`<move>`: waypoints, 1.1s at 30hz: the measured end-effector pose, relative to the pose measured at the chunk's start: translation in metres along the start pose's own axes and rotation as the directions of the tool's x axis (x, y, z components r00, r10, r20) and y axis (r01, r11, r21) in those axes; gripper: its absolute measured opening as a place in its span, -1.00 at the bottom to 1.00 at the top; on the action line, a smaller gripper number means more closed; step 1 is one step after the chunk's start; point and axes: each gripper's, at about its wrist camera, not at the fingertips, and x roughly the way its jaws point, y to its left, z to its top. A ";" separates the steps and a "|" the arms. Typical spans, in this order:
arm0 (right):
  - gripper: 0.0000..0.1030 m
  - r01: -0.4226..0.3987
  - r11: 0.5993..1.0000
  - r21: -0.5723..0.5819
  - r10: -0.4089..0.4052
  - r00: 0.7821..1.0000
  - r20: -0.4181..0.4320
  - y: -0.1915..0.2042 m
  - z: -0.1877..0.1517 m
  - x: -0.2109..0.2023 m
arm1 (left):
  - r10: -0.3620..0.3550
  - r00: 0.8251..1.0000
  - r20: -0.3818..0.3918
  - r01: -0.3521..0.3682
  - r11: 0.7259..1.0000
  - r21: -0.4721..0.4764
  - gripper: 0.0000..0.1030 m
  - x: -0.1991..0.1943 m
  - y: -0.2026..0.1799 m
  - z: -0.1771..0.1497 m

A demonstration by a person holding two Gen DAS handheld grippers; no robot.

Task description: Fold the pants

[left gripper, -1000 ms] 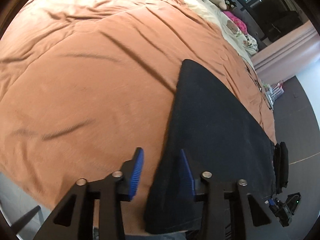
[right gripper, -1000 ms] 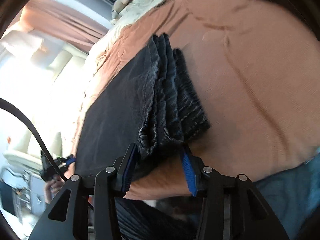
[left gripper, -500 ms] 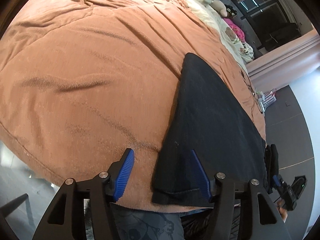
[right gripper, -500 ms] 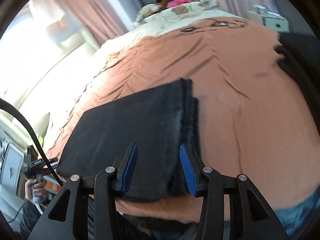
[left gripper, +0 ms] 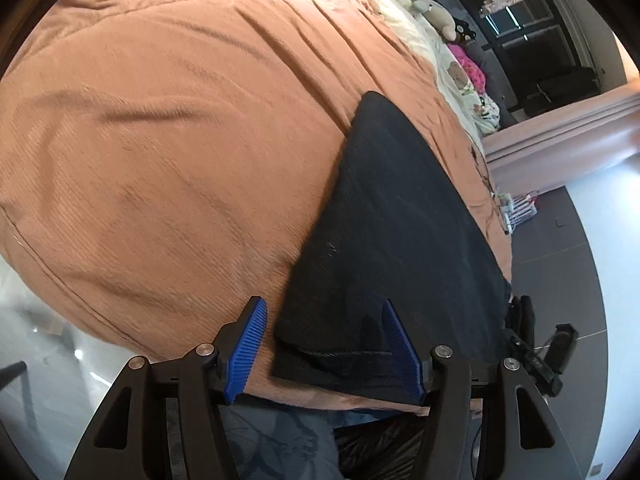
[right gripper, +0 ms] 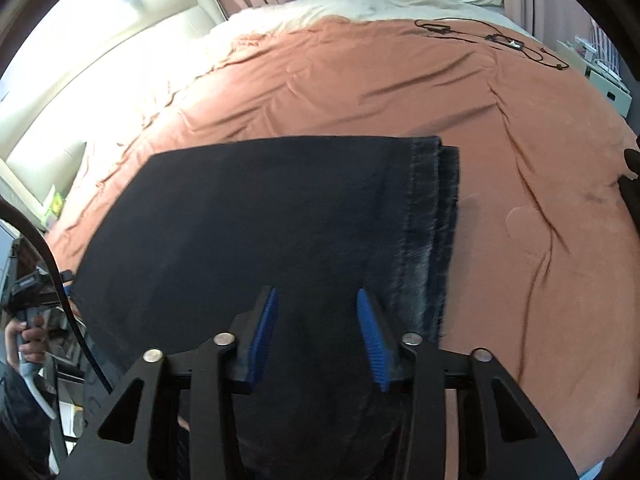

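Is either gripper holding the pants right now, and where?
Neither. The left gripper stands open around the near corner of the pants; the right gripper hovers open over them, jaws just narrowing.

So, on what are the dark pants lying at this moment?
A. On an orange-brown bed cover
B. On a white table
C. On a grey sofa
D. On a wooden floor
A: the pants lie flat on the orange-brown bed cover, which shows around them on three sides in the right wrist view and beside them in the left wrist view.
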 end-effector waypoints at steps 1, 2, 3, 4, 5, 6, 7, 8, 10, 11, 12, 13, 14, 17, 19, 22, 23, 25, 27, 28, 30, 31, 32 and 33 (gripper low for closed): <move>-0.45 0.009 1.000 -0.004 -0.009 1.000 -0.007 -0.002 0.002 0.004 | -0.003 1.000 0.004 0.003 1.000 0.007 0.21 0.001 -0.003 0.000; -0.56 0.014 1.000 -0.010 -0.014 1.000 -0.018 -0.003 0.000 0.005 | -0.010 1.000 0.004 0.010 1.000 0.011 0.21 0.003 -0.004 -0.001; -0.60 0.021 1.000 -0.020 -0.021 0.999 -0.027 -0.002 0.002 0.007 | -0.011 1.000 0.007 0.011 1.000 0.005 0.21 0.004 -0.003 -0.001; -0.66 0.034 0.999 -0.032 -0.035 0.999 -0.026 -0.004 0.007 0.010 | -0.013 1.000 0.016 0.013 1.000 -0.005 0.20 0.005 -0.002 -0.001; -0.69 0.050 0.998 -0.045 -0.051 0.998 -0.023 0.002 -0.002 0.001 | -0.016 1.000 0.021 0.016 1.000 -0.014 0.20 0.005 0.000 -0.001; -0.71 0.060 0.997 -0.050 -0.061 0.998 -0.021 0.002 0.002 0.005 | -0.019 0.999 0.028 0.020 0.999 -0.028 0.20 0.005 0.001 -0.001; -0.73 0.085 0.995 -0.054 -0.086 0.996 -0.017 0.004 0.003 0.008 | -0.018 0.999 0.031 0.019 0.999 -0.032 0.20 0.004 0.001 0.000; -0.73 0.105 0.993 -0.055 -0.106 0.994 -0.013 0.005 0.000 0.007 | -0.014 0.999 0.032 0.015 0.999 -0.035 0.20 0.003 0.001 0.000; -0.73 0.147 0.988 -0.040 -0.148 0.989 -0.009 -0.002 0.001 0.012 | -0.009 0.999 0.038 0.011 0.999 -0.043 0.20 0.001 0.001 -0.003; -0.73 0.122 0.992 -0.017 -0.122 0.992 -0.012 -0.008 0.004 0.013 | -0.008 0.999 0.039 0.010 0.999 -0.045 0.20 0.001 0.001 -0.003; -0.73 0.112 0.994 -0.006 -0.112 0.994 -0.011 -0.009 0.006 0.012 | -0.009 0.999 0.042 0.011 0.999 -0.050 0.20 -0.001 0.001 -0.005; -0.73 0.119 0.993 -0.007 -0.119 0.993 -0.002 -0.006 0.007 0.010 | -0.010 0.999 0.043 0.013 0.998 -0.054 0.20 -0.002 0.001 -0.007; -0.73 0.126 0.992 -0.015 -0.125 0.992 0.009 -0.003 0.008 0.007 | -0.012 0.999 0.046 0.015 0.998 -0.057 0.20 -0.002 0.001 -0.008; -0.73 0.073 0.997 -0.019 -0.072 0.997 0.033 0.008 0.009 -0.002 | -0.027 0.998 0.060 0.031 0.997 -0.077 0.20 -0.004 0.004 -0.012; -0.73 0.052 0.998 -0.044 -0.050 0.998 0.050 0.025 0.009 -0.009 | -0.059 0.996 0.072 0.066 0.993 -0.097 0.20 -0.004 0.009 -0.011; -0.73 0.004 0.997 -0.077 0.001 0.998 0.059 0.056 0.008 -0.017 | -0.109 0.990 0.085 0.119 0.985 -0.123 0.20 -0.005 0.016 -0.009; -0.72 -0.008 0.997 -0.080 0.013 0.998 0.060 0.060 0.008 -0.018 | -0.115 0.990 0.086 0.125 0.985 -0.122 0.20 -0.005 0.017 -0.009; -0.66 -0.036 0.996 -0.083 0.041 0.997 0.058 0.078 0.006 -0.017 | -0.118 0.989 0.086 0.127 0.985 -0.117 0.20 -0.005 0.015 -0.011; -0.66 -0.060 0.995 -0.086 0.064 0.997 0.045 0.098 0.003 -0.010 | -0.117 0.989 0.088 0.127 0.985 -0.115 0.20 -0.007 0.013 -0.013; -0.66 -0.068 0.994 -0.085 0.072 0.997 0.037 0.103 0.003 -0.006 | -0.117 0.989 0.090 0.127 0.985 -0.115 0.14 -0.008 0.013 -0.015; -0.66 -0.074 0.995 -0.063 0.076 0.997 0.017 0.116 0.001 0.004 | -0.126 0.988 0.094 0.136 0.984 -0.115 -0.06 -0.012 0.011 -0.016; -0.66 -0.083 0.995 -0.061 0.084 0.996 0.011 0.122 0.001 0.009 | -0.134 0.986 0.097 0.144 0.983 -0.110 -0.18 -0.015 0.010 -0.017; -0.66 -0.101 0.993 -0.058 0.102 0.995 0.003 0.129 0.002 0.015 | -0.156 0.983 0.101 0.166 0.981 -0.102 -0.22 -0.019 0.009 -0.017; -0.66 -0.113 0.992 -0.058 0.113 0.994 -0.001 0.136 0.000 0.018 | -0.193 0.975 0.107 0.203 0.975 -0.091 -0.26 -0.025 0.007 -0.018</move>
